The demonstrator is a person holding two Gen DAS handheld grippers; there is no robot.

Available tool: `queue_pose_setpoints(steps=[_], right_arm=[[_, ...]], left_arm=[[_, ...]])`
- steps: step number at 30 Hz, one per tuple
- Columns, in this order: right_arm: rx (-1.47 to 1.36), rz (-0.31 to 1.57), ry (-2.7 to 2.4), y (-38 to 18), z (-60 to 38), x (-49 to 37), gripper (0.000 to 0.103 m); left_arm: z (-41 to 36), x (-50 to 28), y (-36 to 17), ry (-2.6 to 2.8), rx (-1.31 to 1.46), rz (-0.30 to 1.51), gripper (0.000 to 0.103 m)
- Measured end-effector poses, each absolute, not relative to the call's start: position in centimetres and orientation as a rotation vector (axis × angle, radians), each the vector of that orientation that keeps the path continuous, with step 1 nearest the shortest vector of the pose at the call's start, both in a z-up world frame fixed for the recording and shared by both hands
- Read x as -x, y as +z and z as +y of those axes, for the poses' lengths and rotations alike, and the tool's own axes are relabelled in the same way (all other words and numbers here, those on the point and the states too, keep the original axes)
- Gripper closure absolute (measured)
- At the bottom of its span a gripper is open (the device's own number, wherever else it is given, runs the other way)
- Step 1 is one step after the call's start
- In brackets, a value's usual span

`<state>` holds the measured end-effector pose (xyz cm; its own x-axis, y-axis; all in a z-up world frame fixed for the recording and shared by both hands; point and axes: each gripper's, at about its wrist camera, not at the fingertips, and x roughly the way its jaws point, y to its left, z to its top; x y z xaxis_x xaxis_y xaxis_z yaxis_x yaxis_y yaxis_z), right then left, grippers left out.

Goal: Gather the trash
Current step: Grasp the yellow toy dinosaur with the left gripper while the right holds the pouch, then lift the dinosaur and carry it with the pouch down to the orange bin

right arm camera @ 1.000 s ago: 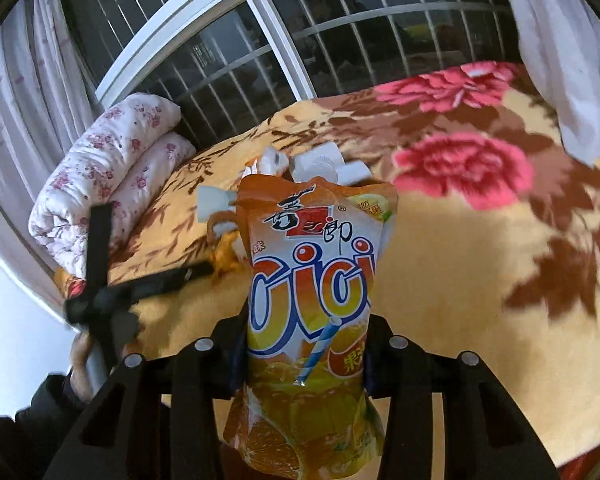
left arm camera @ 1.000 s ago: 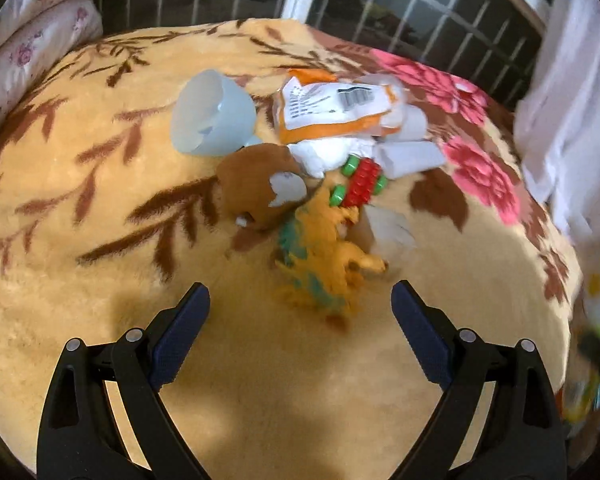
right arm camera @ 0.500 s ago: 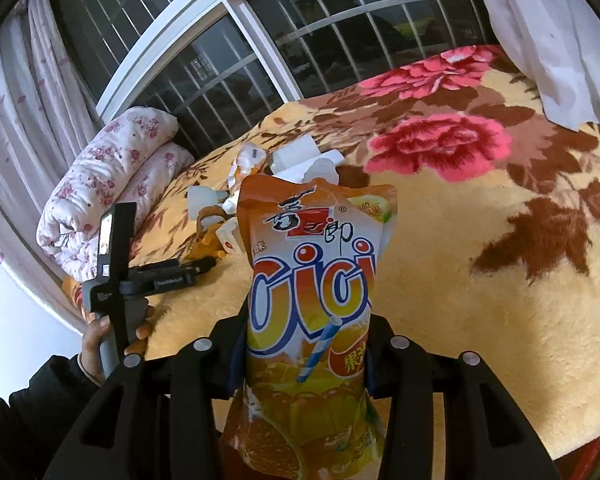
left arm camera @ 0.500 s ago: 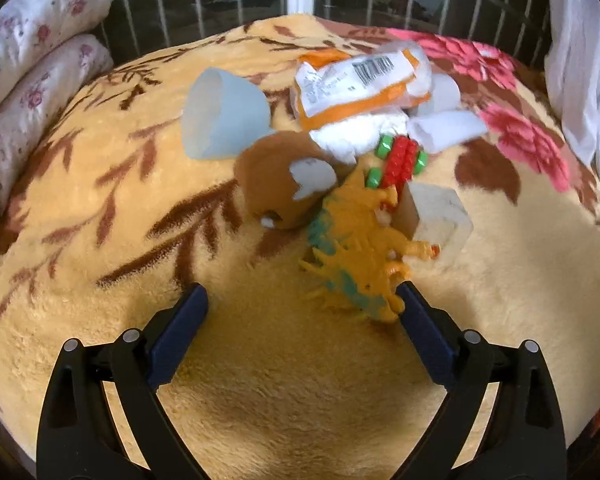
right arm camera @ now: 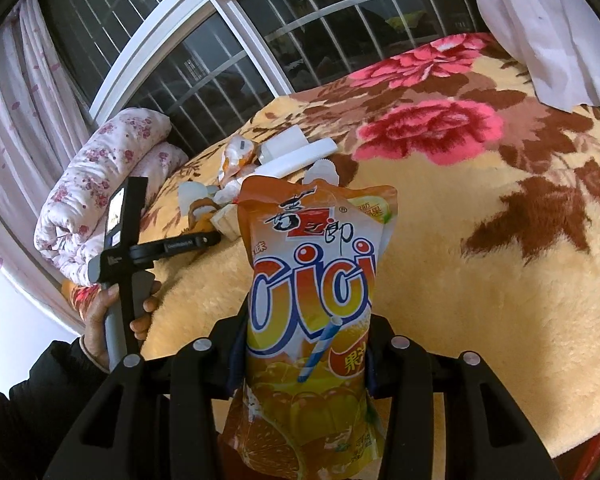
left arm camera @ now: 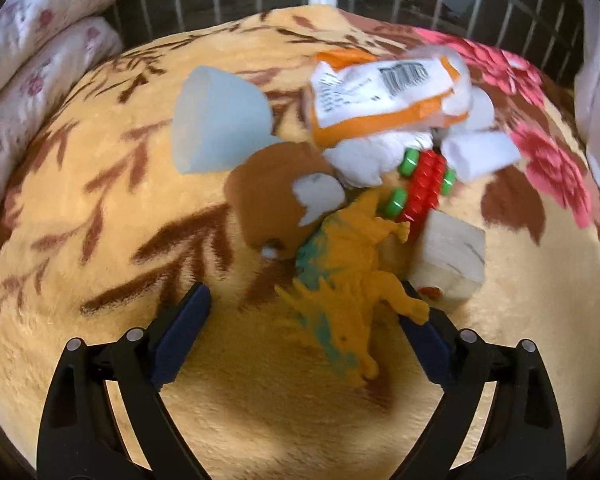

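Yellow plush blanket (left arm camera: 100, 320) with brown leaf and pink rose patterns fills the left wrist view. The left gripper (left arm camera: 304, 304) hangs above it with its jaws wide apart and nothing pressed between them; the orange and teal toy dinosaur (left arm camera: 348, 288) lies between the fingers, its leg against the right one. Just beyond sit a brown plush toy (left arm camera: 272, 204), a pale wooden block (left arm camera: 448, 256) and a red and green brick toy (left arm camera: 424, 192). Behind these lie a pale blue plastic cup (left arm camera: 216, 124) on its side, crumpled white tissue (left arm camera: 364, 156) and an orange and white snack wrapper (left arm camera: 384, 96) with a barcode.

Right wrist view: the right gripper (right arm camera: 304, 364) is clamped on an orange juice pouch (right arm camera: 312, 280) printed "CiCi", held upright above the blanket (right arm camera: 480, 300). To the left, a hand (right arm camera: 112, 312) in a dark sleeve holds the left gripper (right arm camera: 188, 242), which points toward the pile of litter and toys. A rolled floral quilt (right arm camera: 100, 184) lies by the barred window (right arm camera: 228, 40).
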<state>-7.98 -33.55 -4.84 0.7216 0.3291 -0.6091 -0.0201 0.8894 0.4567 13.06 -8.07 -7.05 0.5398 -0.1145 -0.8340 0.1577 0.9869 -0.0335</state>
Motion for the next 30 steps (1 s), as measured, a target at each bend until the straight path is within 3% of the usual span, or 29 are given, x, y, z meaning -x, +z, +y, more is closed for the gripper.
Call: queue_pose_setpoints(steps=[5,9,11,13,30], right_arm=[[-0.440,0.737,0.191,-4.8,-33.8,8.2,0.059],[-0.436,0.739,0.190,-5.0,-33.7,7.8,0.059],[-0.438,0.740,0.192,-5.0,-33.4,7.8,0.059],[-0.436,0.745,0.193,-5.1,-33.0,7.8,0.059],[-0.349,0.745,0.271,-2.8,-27.2,9.5,0.059]], left_arm=[[-8.1,-12.3,-6.9,-0.150,-0.058,0.946,0.016],[-9.3,-14.5,-7.1,-0.167,-0.082,0.975,0.023],[-9.7,-15.0,-7.1,-0.198,-0.087,0.980,0.031],[-9.9,-14.7,-7.1,-0.251,-0.077,0.980,0.052],[-4.6,-6.6,-6.2,-0.456,0.058,0.911,0.052]])
